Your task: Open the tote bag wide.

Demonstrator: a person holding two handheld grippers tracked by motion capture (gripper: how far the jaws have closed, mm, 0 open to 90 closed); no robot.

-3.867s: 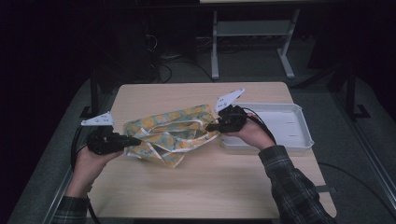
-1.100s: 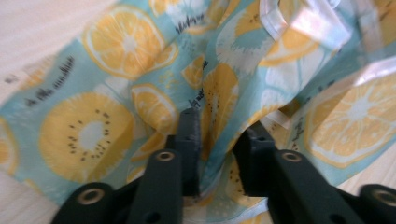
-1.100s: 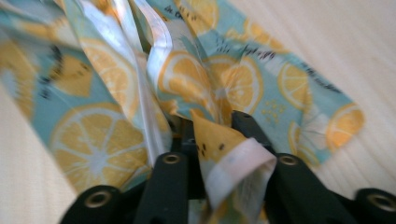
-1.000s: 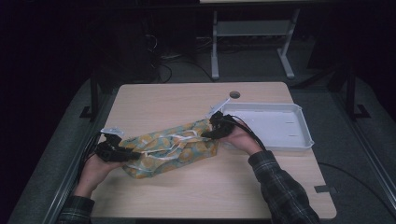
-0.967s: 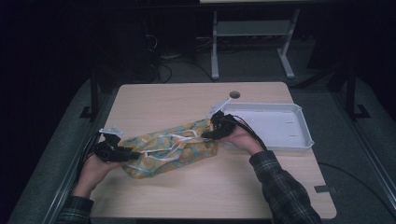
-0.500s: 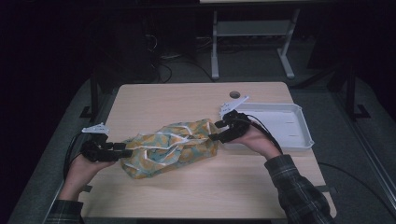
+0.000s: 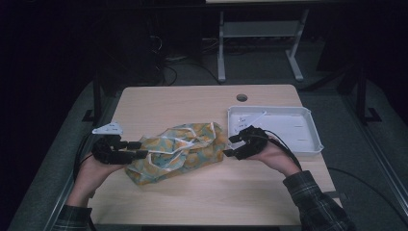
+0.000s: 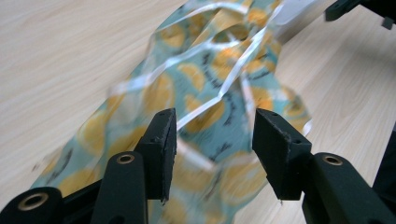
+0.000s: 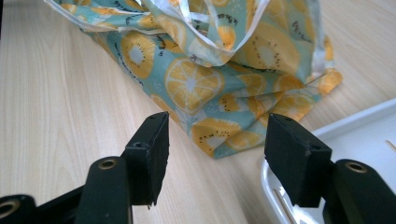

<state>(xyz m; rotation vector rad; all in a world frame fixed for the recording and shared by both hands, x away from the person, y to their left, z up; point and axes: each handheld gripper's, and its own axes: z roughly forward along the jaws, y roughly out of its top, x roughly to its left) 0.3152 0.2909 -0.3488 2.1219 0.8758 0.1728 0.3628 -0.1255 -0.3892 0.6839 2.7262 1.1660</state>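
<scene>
The wooden table (image 7: 207, 192) carries everything, and both grippers hover over its near half. The largest thing on it is the fruit-print cloth (image 7: 175, 151), teal with orange and kiwi slices and white trim, lying crumpled in a long heap between the two grippers. Just beyond the right gripper, off its far side, the white tray (image 7: 308, 144) sits on the table; in the right gripper view its rim (image 9: 327, 130) lies just beside the cloth's corner, and whether the two touch is hard to tell from here.

The left gripper (image 7: 137, 149) sits at the cloth's left end, held in the left hand (image 7: 94, 166), with a grey three-cornered plate on top. In the left gripper view its jaws stand spread, having just been opening and then easing slightly inward; the cloth (image 8: 205, 116) lies below and ahead of them, its white trim running through the gap, but the pads do not press on it. That view is a little blurred, so light contact underneath cannot be ruled out.

The right gripper (image 7: 231, 146), in the right hand (image 7: 274, 159), points at the cloth's right end. Its jaws are likewise spread after the same opening and slight easing in, and the cloth's folded corner (image 9: 224, 135) lies just ahead of the gap, apart from both pads.
</scene>
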